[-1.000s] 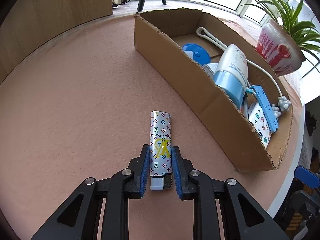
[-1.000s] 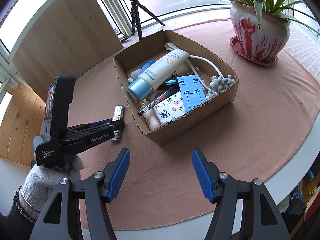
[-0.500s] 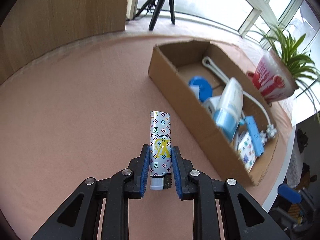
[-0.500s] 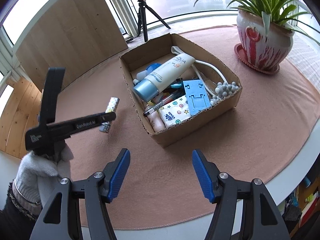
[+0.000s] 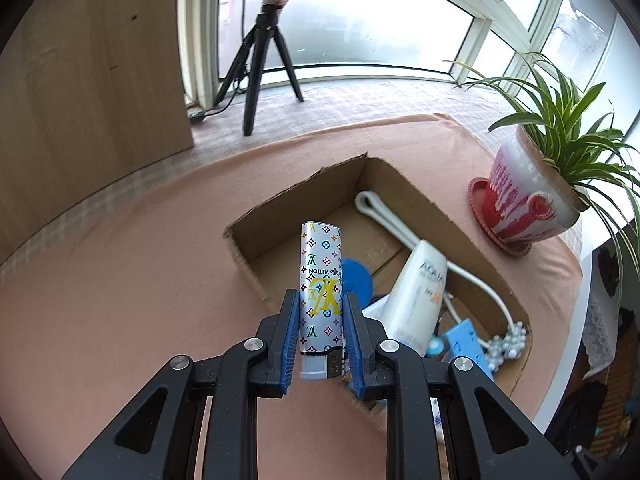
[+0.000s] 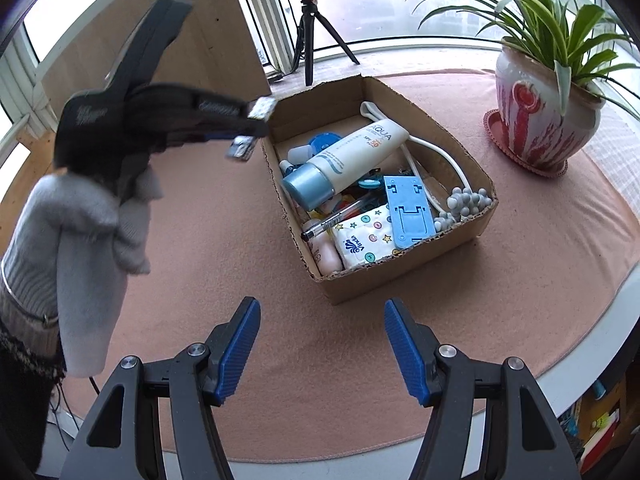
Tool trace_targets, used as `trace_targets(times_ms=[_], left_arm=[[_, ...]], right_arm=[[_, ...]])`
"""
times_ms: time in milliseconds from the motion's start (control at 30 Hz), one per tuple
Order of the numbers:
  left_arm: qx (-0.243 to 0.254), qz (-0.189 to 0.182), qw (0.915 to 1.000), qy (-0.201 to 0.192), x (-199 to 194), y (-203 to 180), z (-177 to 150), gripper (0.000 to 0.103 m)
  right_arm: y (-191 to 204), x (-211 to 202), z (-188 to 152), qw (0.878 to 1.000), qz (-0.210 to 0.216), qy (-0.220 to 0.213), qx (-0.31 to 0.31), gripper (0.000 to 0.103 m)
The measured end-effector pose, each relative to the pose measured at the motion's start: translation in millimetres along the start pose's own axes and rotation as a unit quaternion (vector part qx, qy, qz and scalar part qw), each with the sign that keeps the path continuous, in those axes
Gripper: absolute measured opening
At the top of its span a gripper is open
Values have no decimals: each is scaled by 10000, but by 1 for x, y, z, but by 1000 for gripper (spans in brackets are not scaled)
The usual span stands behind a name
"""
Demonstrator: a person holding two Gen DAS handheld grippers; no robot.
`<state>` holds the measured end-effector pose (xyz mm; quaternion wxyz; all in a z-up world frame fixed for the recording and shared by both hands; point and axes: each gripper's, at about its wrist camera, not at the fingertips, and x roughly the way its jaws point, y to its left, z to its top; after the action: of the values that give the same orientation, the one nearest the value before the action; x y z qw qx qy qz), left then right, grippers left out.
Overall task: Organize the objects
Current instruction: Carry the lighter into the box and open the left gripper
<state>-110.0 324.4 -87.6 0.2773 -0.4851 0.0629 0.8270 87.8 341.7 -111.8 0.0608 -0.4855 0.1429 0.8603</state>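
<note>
Left wrist view: left hand-held gripper [image 5: 322, 334] clamps the patterned lighter [image 5: 321, 286] above the cardboard box [image 5: 420, 196] edge; right hand-held gripper [image 6: 322, 350], at six o'clock, gapes empty.

Left gripper [image 5: 322, 342]: black plastic arms, triangular cut-outs, silver screws, blue ribbed pads [image 5: 291, 344]. Right gripper [image 6: 322, 350]: same build. Left hand [image 6: 96, 216]: white knit glove, ribbed cuff, dark fringed sleeve [image 6: 24, 364].
</note>
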Motion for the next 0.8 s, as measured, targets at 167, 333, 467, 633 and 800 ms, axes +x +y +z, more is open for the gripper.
trace_targets(times_ms=[167,333,467,633,800], left_arm=[[162,36,9999,-32,10,-17,16,23],[180,22,9998,-24,19,-24,28,23],[199,24,9998,-37,23,-26,31,23],[171,-45,9998,-111,24,-26,33,24],[121,8,9996,-243,14,-21,32,61]], right_arm=[[1,-1,2,10000,6,-15,-12,61],[2,1,5,10000,12,7,-24,61],[0,4,6,10000,13,50,11,61],[-4,7,8,10000,-8,81,35,61],[-2,9,11,9999,7,99,19,61]])
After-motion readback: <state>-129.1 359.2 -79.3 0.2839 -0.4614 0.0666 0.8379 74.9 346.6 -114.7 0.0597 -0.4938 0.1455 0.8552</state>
